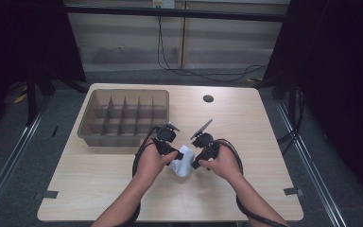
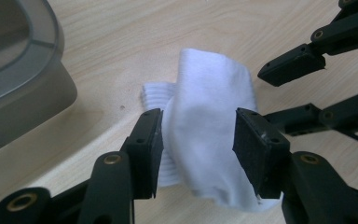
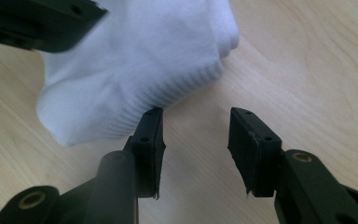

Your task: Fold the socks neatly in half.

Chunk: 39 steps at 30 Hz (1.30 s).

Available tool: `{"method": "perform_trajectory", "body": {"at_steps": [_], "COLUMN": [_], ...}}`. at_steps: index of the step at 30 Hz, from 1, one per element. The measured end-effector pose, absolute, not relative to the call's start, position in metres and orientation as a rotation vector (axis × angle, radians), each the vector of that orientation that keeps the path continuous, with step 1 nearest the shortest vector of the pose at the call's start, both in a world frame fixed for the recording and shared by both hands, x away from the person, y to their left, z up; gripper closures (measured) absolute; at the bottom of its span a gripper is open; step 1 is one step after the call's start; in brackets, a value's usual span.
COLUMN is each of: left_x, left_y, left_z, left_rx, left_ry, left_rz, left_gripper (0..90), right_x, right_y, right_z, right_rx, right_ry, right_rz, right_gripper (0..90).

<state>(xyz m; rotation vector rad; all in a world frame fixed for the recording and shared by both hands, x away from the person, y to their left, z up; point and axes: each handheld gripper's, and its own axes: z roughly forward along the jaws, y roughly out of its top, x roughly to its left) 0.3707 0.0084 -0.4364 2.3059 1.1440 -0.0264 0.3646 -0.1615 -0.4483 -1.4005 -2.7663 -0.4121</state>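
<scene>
A rolled white sock (image 1: 182, 161) lies on the wooden table (image 1: 99, 184) between my two grippers. My left gripper (image 1: 175, 153) comes in from the left; in its own view the sock (image 2: 209, 126) fills the gap between the pads of the left gripper (image 2: 198, 135) and touches both. My right gripper (image 1: 197, 163) sits just right of the sock. In its own view the right gripper (image 3: 196, 135) is open over bare wood, its left pad beside the ribbed cuff of the sock (image 3: 135, 60). The right gripper (image 2: 272, 95) also stands open beyond the sock in the left gripper view.
A grey plastic tray (image 1: 94, 118) with several divided compartments stands at the back left, close behind my left hand, and its corner (image 2: 23, 93) looms in the left gripper view. A round cable hole (image 1: 208, 99) sits near the far edge.
</scene>
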Motion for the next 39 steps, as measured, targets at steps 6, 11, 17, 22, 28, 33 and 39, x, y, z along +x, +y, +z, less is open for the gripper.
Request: {"method": "perform_trajectory", "body": {"at_steps": [6, 11, 17, 22, 28, 33, 39], "left_x": [0.374, 0.375, 0.378, 0.379, 0.381, 0.382, 0.381], "left_y": [0.012, 0.011, 0.012, 0.012, 0.014, 0.016, 0.016], "left_z": [-0.444, -0.451, -0.462, -0.467, -0.470, -0.473, -0.474], "left_rx": [2.325, 2.331, 2.371, 2.365, 2.357, 2.335, 2.336], "left_ry": [1.163, 1.179, 1.191, 1.188, 1.187, 1.198, 1.168], "left_rz": [-0.021, -0.014, -0.030, -0.051, -0.092, -0.127, -0.163], "left_gripper": [51.8, 51.5, 51.2, 51.3, 52.5, 53.7, 63.7], "right_x": [0.365, 0.365, 0.366, 0.366, 0.367, 0.366, 0.367], "right_y": [-0.163, -0.167, -0.174, -0.181, -0.188, -0.190, -0.192], "right_z": [-0.448, -0.448, -0.449, -0.453, -0.457, -0.457, -0.457], "right_rx": [-1.408, -1.421, -1.436, -1.469, -1.480, -1.486, -1.491], "right_ry": [-2.769, -2.761, -2.758, -2.755, -2.754, -2.767, -2.766], "right_rz": [-0.409, -0.403, -0.411, -0.406, -0.415, -0.441, -0.458], "right_gripper": [55.6, 55.1, 53.4, 51.6, 48.8, 47.8, 46.3]}}
